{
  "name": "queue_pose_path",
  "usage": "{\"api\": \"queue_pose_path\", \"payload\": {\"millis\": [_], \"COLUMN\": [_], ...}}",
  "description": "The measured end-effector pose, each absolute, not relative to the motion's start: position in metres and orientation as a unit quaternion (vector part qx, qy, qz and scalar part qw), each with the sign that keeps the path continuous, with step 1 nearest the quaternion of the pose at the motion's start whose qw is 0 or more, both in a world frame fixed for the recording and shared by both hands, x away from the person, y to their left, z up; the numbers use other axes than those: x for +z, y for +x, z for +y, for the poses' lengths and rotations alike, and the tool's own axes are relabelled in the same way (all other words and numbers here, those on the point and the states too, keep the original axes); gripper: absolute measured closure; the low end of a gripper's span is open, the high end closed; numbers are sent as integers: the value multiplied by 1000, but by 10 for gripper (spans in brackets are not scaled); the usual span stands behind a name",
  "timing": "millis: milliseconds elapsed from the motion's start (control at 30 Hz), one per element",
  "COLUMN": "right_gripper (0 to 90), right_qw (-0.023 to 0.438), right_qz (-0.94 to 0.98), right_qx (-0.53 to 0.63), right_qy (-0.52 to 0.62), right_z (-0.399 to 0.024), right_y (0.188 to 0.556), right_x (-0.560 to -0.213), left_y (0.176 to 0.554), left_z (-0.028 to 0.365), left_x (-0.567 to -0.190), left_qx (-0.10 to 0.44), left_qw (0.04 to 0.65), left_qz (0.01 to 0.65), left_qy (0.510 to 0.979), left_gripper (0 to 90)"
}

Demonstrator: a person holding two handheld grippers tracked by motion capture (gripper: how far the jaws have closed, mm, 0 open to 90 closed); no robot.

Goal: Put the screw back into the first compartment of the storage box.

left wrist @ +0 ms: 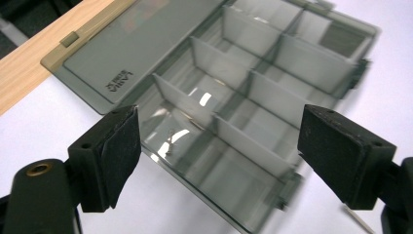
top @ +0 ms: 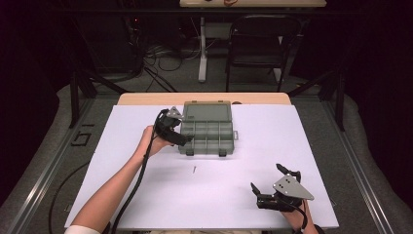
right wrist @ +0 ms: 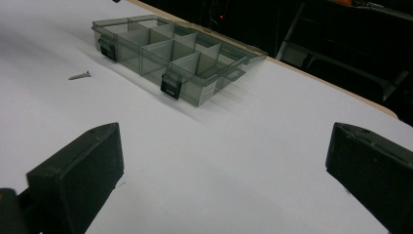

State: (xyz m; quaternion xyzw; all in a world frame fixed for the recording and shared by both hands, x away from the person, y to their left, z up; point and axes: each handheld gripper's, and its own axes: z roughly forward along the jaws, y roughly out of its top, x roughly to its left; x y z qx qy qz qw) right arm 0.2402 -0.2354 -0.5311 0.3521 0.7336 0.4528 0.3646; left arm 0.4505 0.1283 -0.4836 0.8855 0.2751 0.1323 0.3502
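Dark room behind, with a black folding chair [top: 258, 41] and loose cables on grey carpet. In front, a wooden table [top: 204, 99] covered almost wholly by a smooth matte white sheet [top: 253, 146].

Toward the far middle of the sheet, a shallow organizer box [top: 207, 131] of smoky translucent grey plastic, rectangular, lid [top: 207, 111] swung flat open toward the far edge. Inside, thin straight dividers forming small oblong compartments; two dark latches on the near wall. One small metal screw [left wrist: 170, 139] lying in a compartment at the box's left end, glinting through the glossy floor.

Just off the box's left end, left gripper [left wrist: 219, 146], jaws spread wide with nothing between them, black blocky fingers faced with rubbery pads [left wrist: 122, 146], hovering over that end compartment. No earlier picture to compare.

On bare sheet in front of the box, apart from it, a second small screw [top: 194, 169], slim and silvery.

Near the right front corner, right gripper [top: 267, 180] resting low, grey three-cornered plate on top, jaws wide apart and empty, well away from the box.
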Motion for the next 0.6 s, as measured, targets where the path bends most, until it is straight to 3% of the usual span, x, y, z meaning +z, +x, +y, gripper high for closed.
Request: {"api": "queue_pose_path", "payload": {"millis": [600], "right_gripper": [0], "right_qw": [363], "right_qz": [735], "right_qx": [452], "right_qy": [351], "right_z": [-235], "right_y": [241], "right_x": [-531], "left_y": [394], "left_z": [134], "left_x": [-496], "left_qx": [137], "left_qw": [367], "left_qz": [275], "left_qy": [878], "left_gripper": [7]}}
